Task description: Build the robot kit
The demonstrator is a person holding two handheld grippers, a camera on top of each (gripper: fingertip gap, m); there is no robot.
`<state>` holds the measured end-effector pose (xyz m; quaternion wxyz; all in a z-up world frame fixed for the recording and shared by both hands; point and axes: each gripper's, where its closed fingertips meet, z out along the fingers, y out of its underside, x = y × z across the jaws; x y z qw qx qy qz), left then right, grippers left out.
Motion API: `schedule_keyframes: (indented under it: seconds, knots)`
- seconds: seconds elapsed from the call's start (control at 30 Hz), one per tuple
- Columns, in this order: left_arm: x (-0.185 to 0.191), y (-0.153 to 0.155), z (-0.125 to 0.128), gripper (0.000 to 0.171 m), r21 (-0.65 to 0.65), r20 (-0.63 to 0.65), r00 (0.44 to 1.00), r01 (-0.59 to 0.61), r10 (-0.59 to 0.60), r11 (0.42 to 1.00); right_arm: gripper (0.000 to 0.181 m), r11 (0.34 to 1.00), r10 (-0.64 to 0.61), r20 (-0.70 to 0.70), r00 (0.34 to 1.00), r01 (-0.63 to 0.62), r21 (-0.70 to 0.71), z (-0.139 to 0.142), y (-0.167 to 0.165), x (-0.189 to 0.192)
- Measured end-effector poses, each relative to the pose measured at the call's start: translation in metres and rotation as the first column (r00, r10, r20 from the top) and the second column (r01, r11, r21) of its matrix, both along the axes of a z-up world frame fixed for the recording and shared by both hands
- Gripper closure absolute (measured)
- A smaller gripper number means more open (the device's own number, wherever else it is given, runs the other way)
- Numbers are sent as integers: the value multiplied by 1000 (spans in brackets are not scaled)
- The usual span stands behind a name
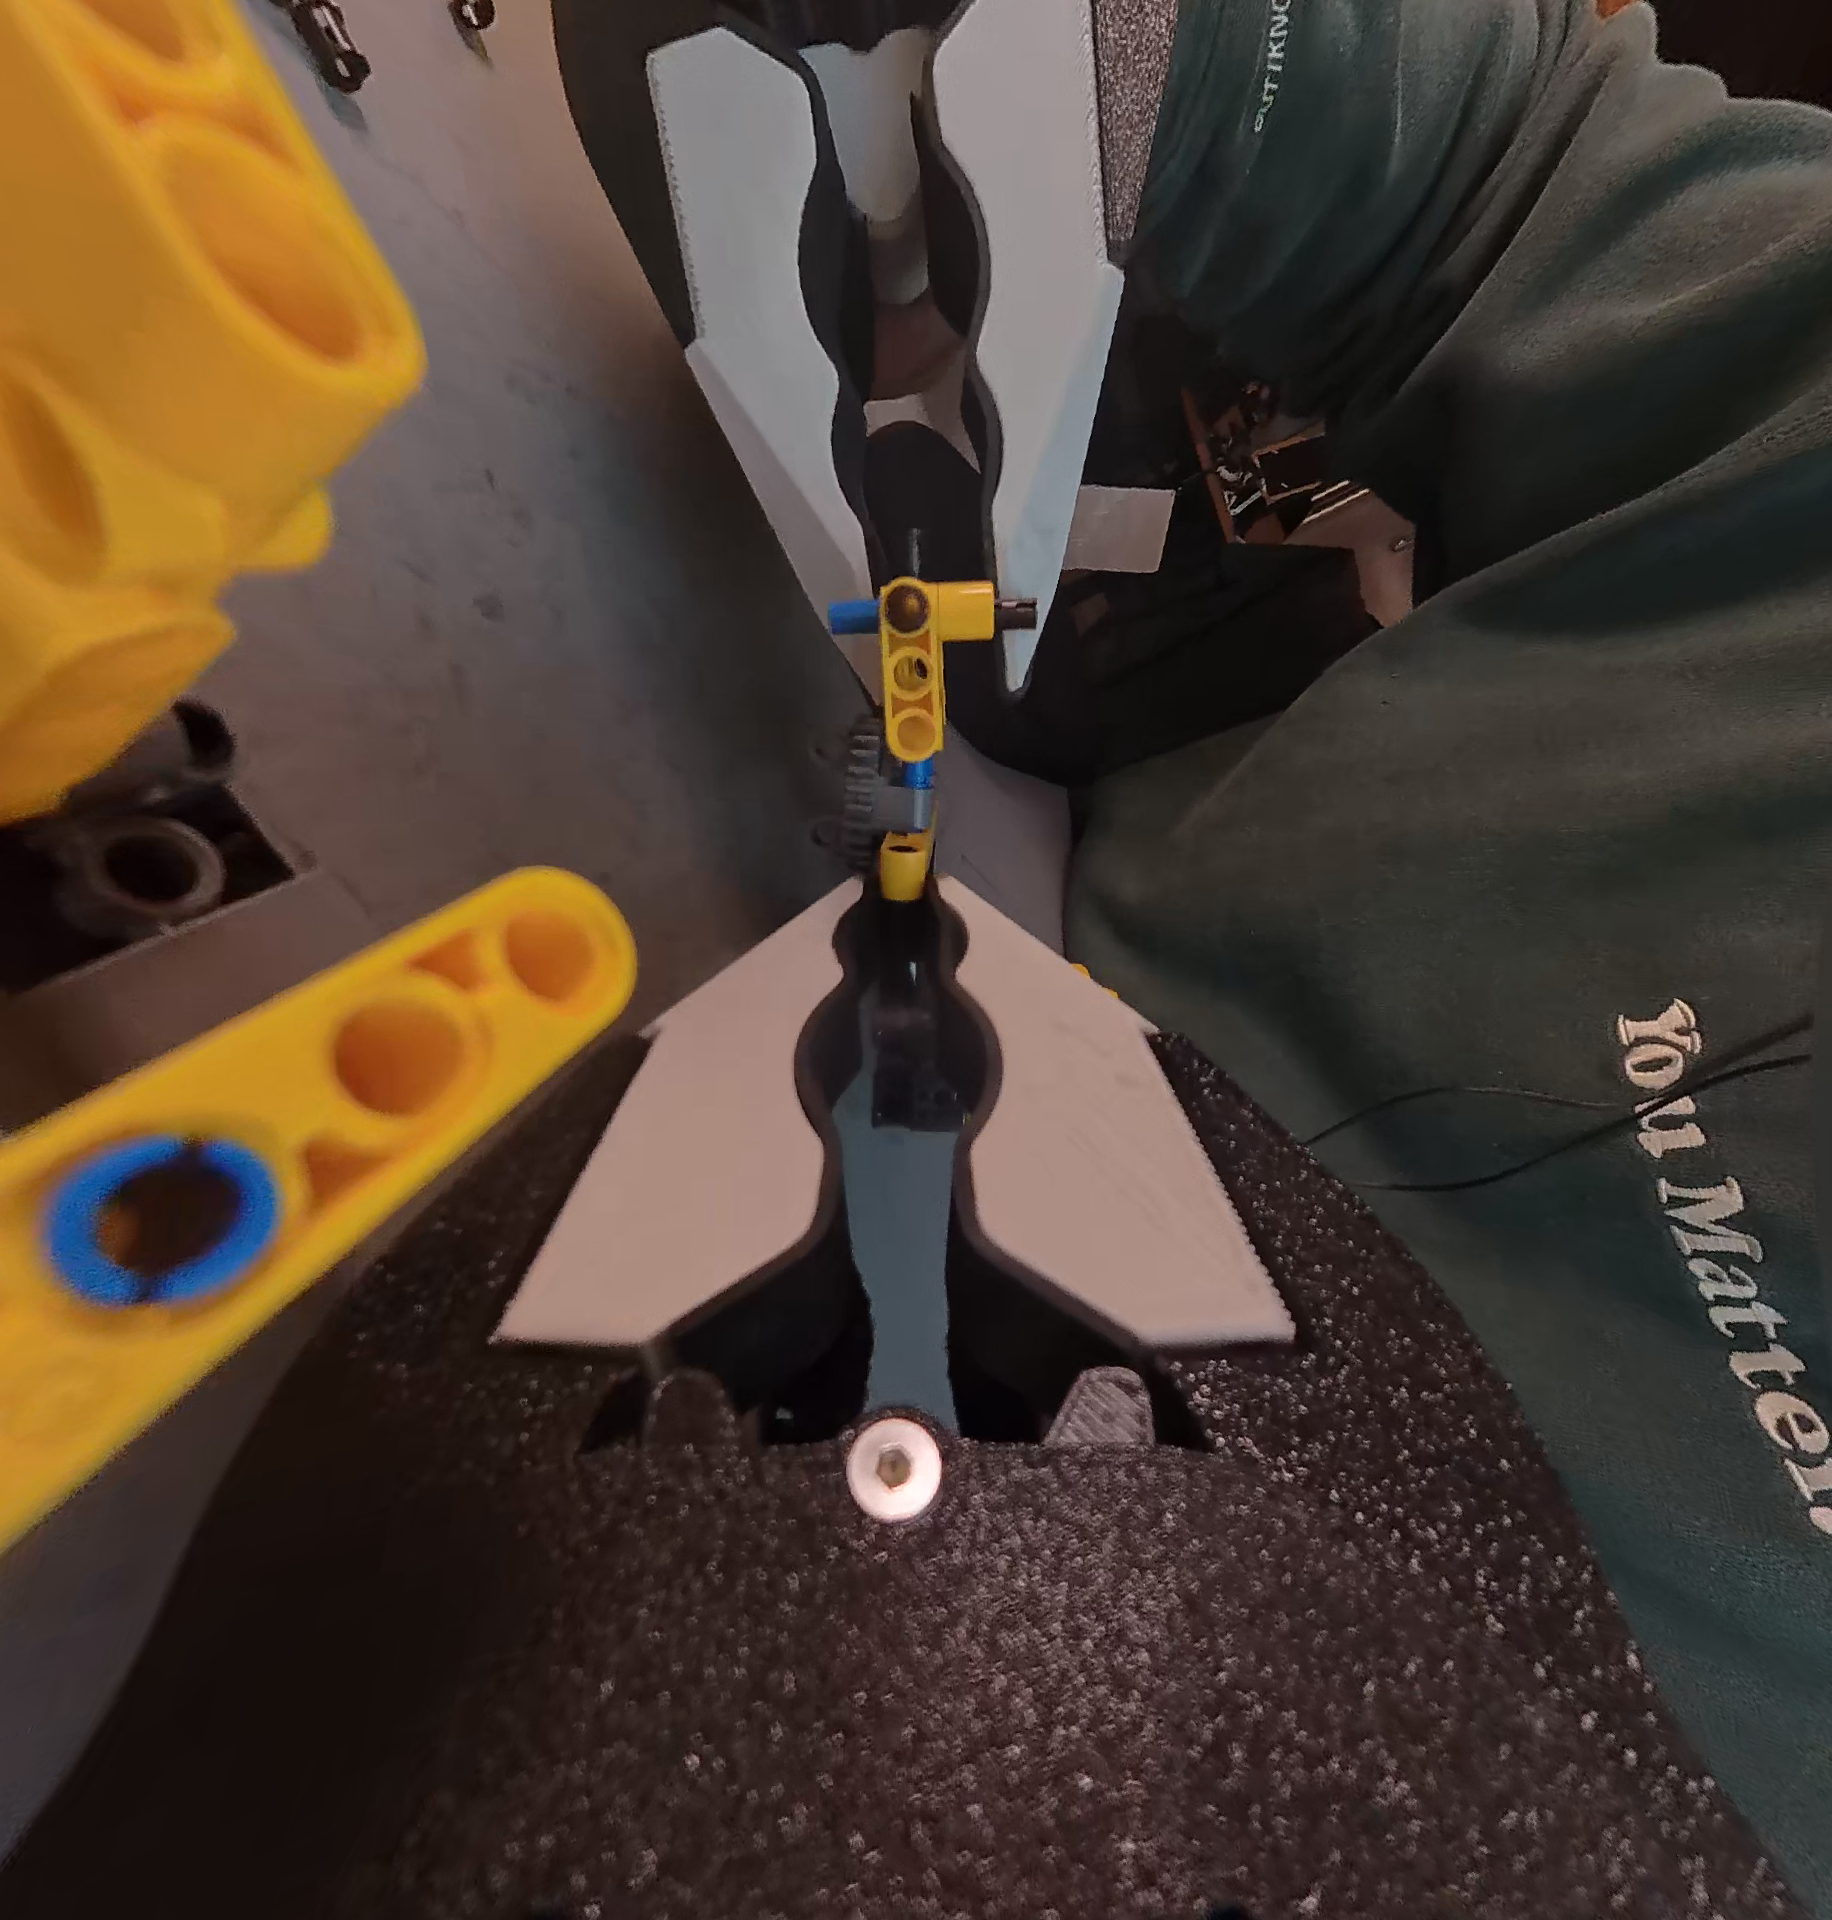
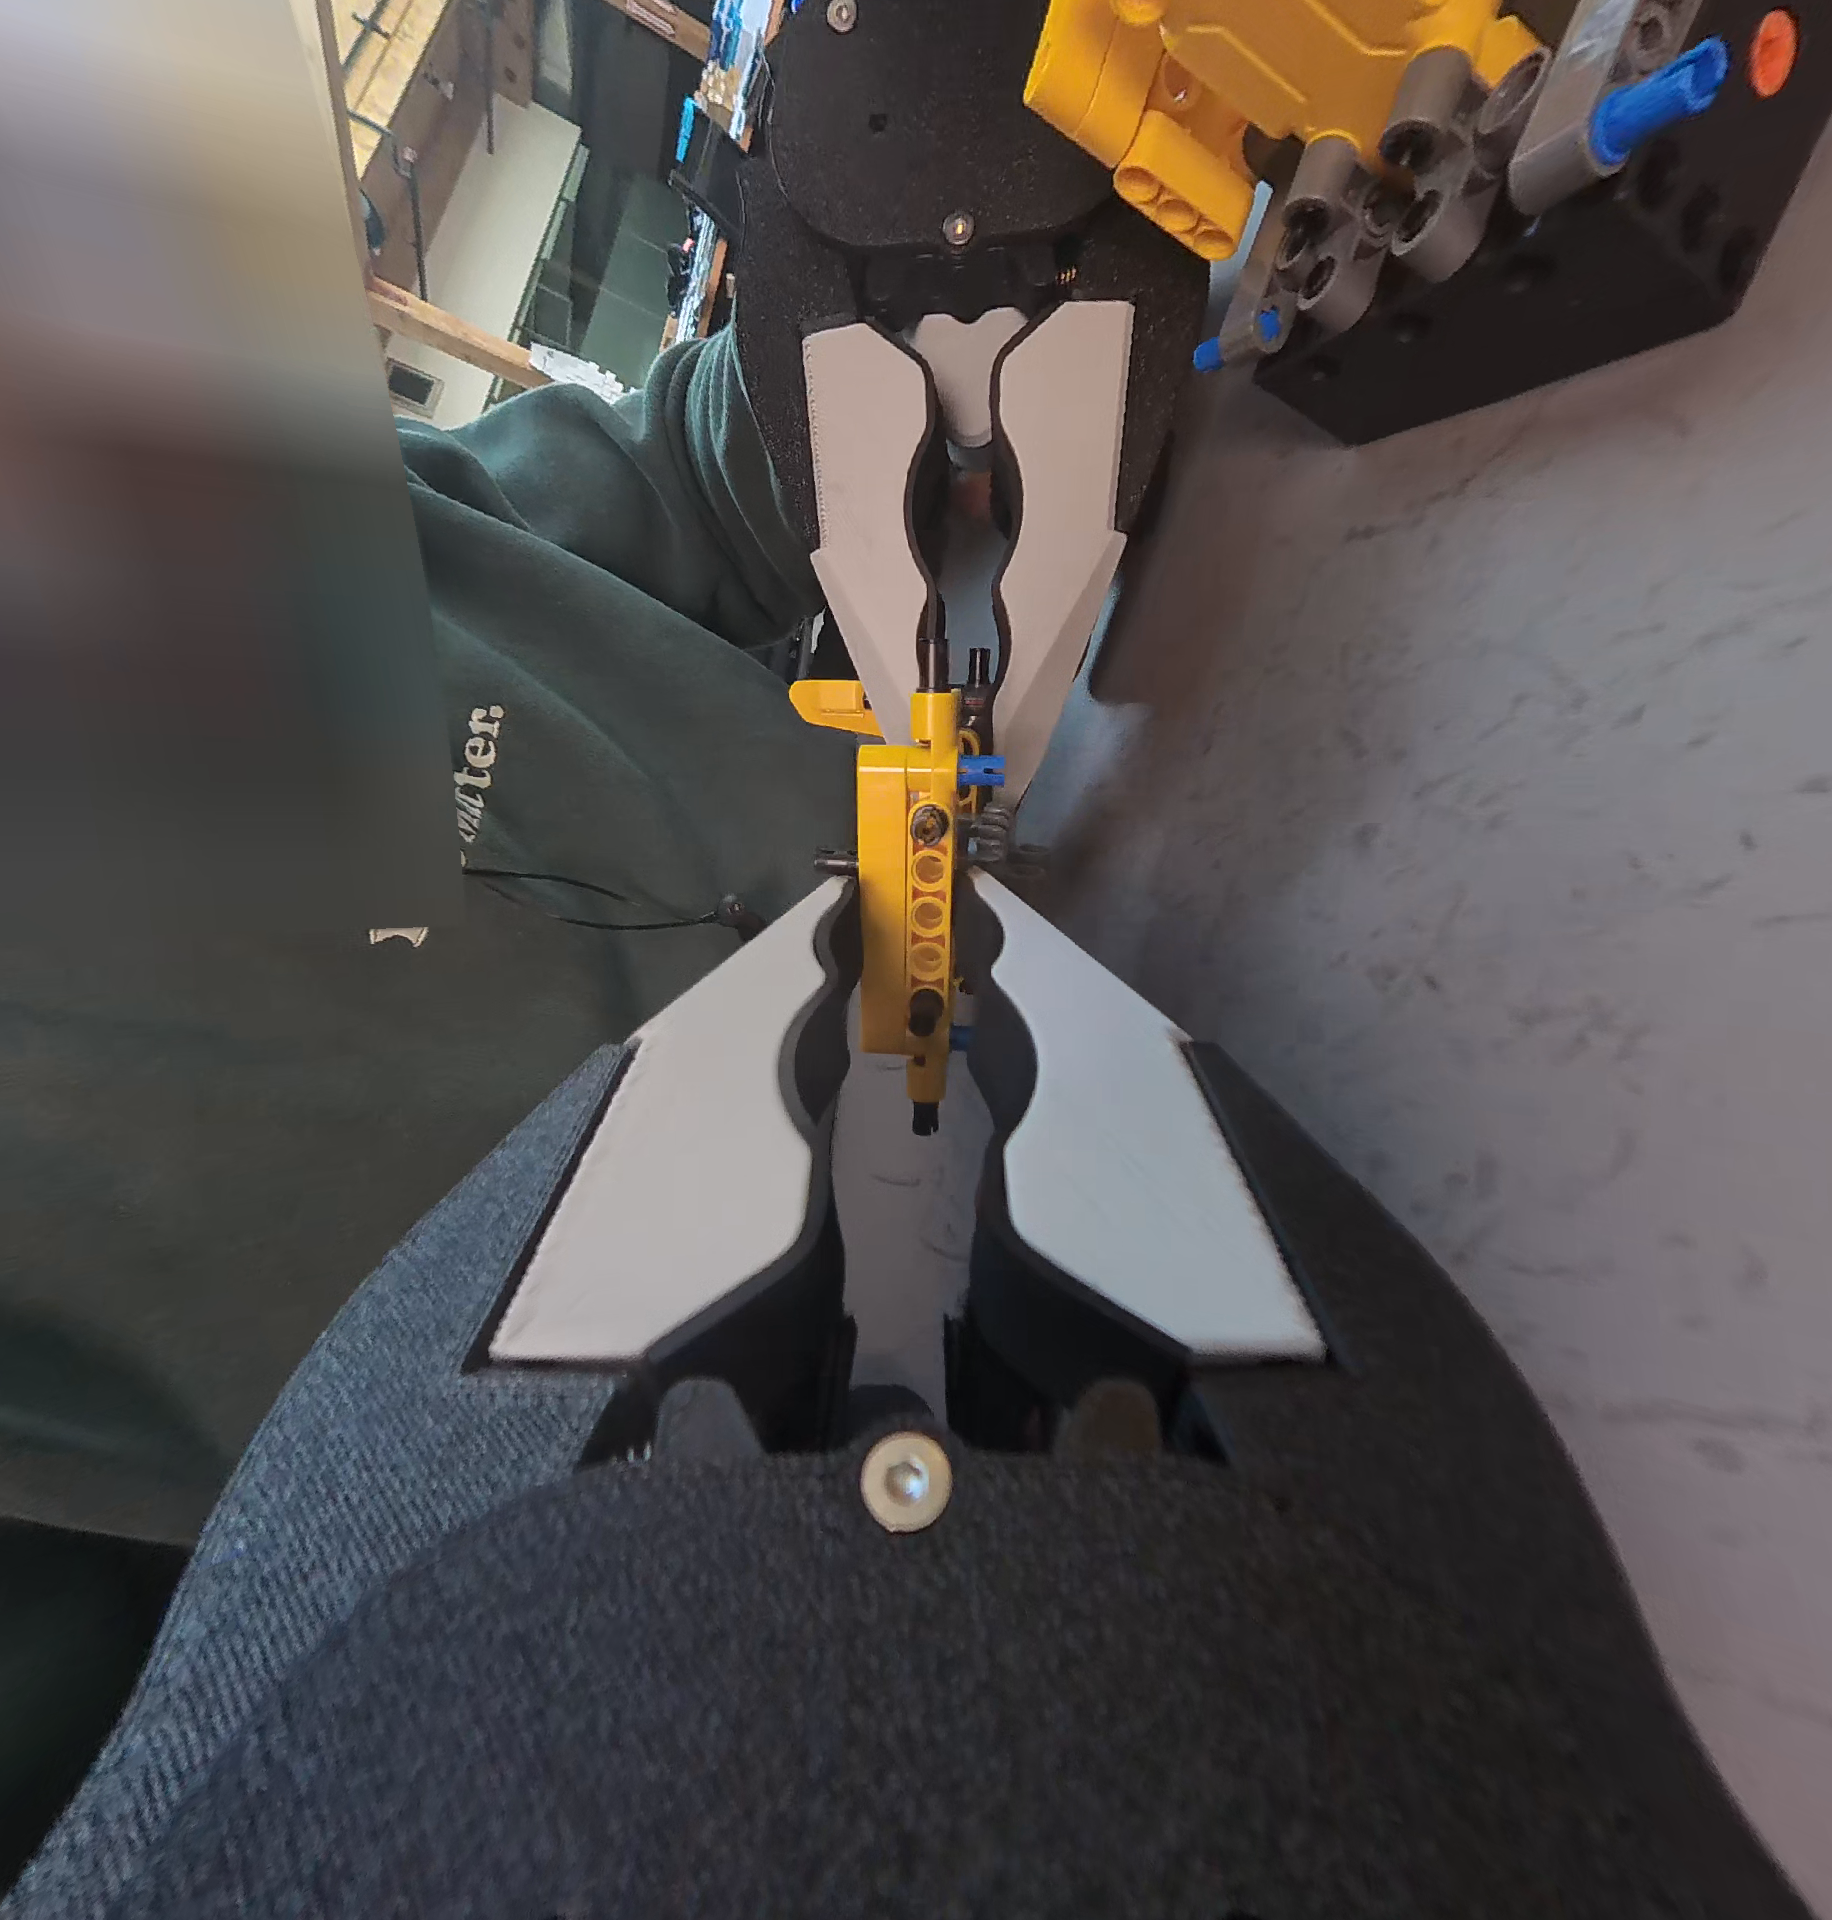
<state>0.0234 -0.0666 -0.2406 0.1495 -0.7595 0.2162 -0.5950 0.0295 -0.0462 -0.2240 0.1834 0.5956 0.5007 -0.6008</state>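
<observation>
Held in mid-air between two opposed claws: a small yellow brick assembly (image 1: 912, 707), yellow beams already joined with a blue pin (image 1: 850, 615) and a dark grey gear (image 1: 860, 779) on its side

Left gripper (image 1: 904, 896) closed narrow on the assembly's near end at the middle of the left wrist view; fingers (image 1: 746, 1122) nearly meeting at the tips

Right gripper (image 2: 907, 896) likewise pinched narrow on the long yellow beam, reaching in from 12 o'clock in the left wrist view, so both claws grip the same piece from opposite ends

Off at 9 o'clock in the left wrist view, blurred and very near the lens: a larger yellow beam (image 1: 372, 1049) with a blue bush. At 1 o'clock in the right wrist view: a bigger yellow and grey model (image 2: 1307, 114) mounted on a black base block (image 2: 1577, 343), well apart from the held piece, resting on the grey table (image 2: 1514, 935)

Green sweatshirt (image 1: 1514, 831) close behind the grippers

Whether any joint is being pressed home right now: cannot tell
</observation>
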Motion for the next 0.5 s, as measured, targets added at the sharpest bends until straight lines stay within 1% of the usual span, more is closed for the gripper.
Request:
schedule_keyframes:
  seconds: [0.07, 0.2, 0.43, 0.5]
  knots:
    - [0, 0, 0, 166, -4, 3, 1000, 0, 0, 1000, 165, 1000, 12, -2, 1000, -12, 7, 0, 0, 1]
    - [-2, 2, 2, 167, -11, 16, 1000, -18, 18, 1000, 165, 1000, -12, -16, 1000, 12, -5, 0, 1, -1]
    - [-3, 4, -1, 167, 2, -4, 999, -32, 33, 999, 165, 995, -44, -48, 998, 48, 90, -3, 3, -4]
    - [-2, 3, 0, 167, 16, -9, 1000, -30, 30, 999, 165, 995, -45, -57, 997, 50, 86, -3, 3, -3]
